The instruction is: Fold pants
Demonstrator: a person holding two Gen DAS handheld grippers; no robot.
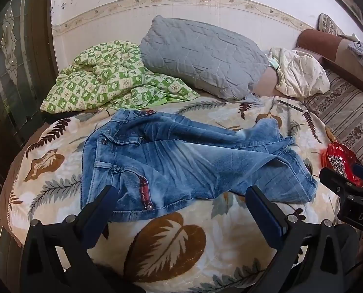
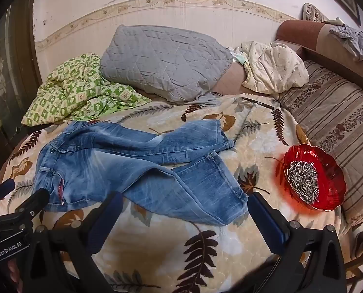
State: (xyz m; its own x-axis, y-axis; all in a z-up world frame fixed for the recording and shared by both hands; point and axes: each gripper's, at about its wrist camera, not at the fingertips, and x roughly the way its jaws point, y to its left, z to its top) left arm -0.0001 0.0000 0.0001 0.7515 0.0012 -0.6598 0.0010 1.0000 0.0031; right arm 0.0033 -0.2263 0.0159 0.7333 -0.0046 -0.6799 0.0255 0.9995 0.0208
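Faded blue jeans point(image 1: 181, 161) lie spread and wrinkled on the leaf-patterned blanket point(image 1: 171, 244), waistband to the left, both legs running right and crossing. My left gripper point(image 1: 181, 195) hovers open above the near edge of the hip and pocket area, holding nothing. In the right wrist view the jeans point(image 2: 132, 171) reach to the leg hems just ahead of my right gripper point(image 2: 185, 197), which stands wide open and holds nothing. Each gripper shows at the edge of the other's view: the right gripper point(image 1: 345, 173) and the left gripper point(image 2: 23, 190).
A red bowl point(image 2: 313, 178) of sunflower seeds sits on the blanket right of the leg hems. Behind the jeans are a grey pillow point(image 2: 164, 66), a green checked quilt point(image 2: 76, 90), a cream bundle point(image 2: 271, 68) and a pen point(image 2: 259, 102). A wall closes the back.
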